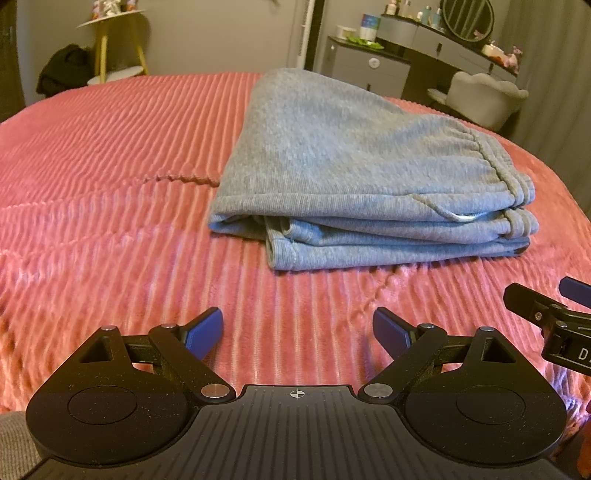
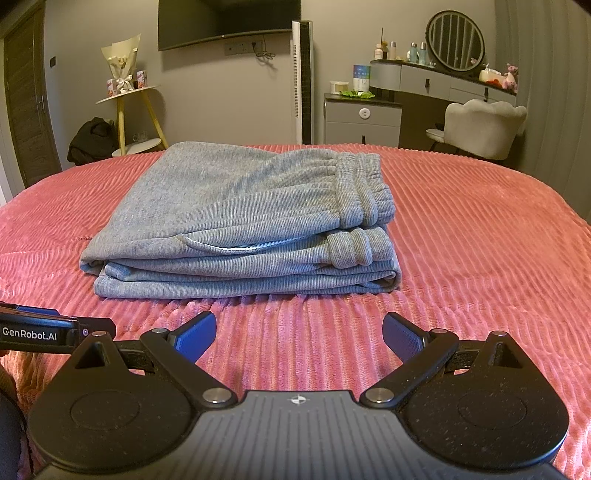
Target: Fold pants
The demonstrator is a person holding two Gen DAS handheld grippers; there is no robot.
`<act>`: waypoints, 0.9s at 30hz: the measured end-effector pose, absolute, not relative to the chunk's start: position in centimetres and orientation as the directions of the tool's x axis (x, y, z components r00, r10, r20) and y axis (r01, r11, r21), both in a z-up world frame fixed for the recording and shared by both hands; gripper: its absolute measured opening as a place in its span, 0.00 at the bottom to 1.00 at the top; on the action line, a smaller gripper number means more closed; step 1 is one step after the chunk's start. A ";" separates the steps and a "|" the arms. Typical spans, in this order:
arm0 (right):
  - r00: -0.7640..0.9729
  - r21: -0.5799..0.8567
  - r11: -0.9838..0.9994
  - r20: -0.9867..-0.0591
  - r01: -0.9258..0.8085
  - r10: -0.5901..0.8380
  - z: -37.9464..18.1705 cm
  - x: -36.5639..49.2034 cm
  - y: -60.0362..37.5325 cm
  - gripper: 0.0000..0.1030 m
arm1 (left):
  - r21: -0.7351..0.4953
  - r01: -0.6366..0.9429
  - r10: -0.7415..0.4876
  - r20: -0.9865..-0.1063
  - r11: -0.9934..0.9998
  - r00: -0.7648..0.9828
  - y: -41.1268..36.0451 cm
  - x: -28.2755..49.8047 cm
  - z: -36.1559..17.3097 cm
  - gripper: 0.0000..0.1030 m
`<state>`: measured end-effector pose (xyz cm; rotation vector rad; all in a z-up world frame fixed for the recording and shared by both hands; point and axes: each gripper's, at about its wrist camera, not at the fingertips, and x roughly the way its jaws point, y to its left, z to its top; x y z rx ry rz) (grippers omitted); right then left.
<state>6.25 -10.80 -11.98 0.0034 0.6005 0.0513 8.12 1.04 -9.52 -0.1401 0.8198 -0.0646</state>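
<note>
Grey pants [image 2: 243, 218] folded in a stack, mid bed on pink bedspread [image 2: 480, 258], waistband to the right. Left gripper [image 1: 297, 328] & right gripper [image 2: 299, 332] both spread wide, nothing between, hovering near pants, not touching.

Bedroom: bed [image 2: 480, 229], vanity [image 2: 436, 79], wall TV [image 2: 229, 18].

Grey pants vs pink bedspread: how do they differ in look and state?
The grey pants are a fine-ribbed knit; the pink bedspread has wide plush ridges. The pants are folded into a stacked bundle, elastic waistband on the right; the bedspread lies spread across the bed in one layer. Both are soft, ribbed textiles, and neither is touched by the open left gripper or right gripper.
</note>
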 end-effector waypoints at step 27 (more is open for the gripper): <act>0.824 0.021 0.999 -0.565 -0.041 0.046 -11.9 6.0 -10.7 0.94 | -0.159 0.001 -0.116 -0.718 0.987 0.686 1.0 8.1 -9.4 0.90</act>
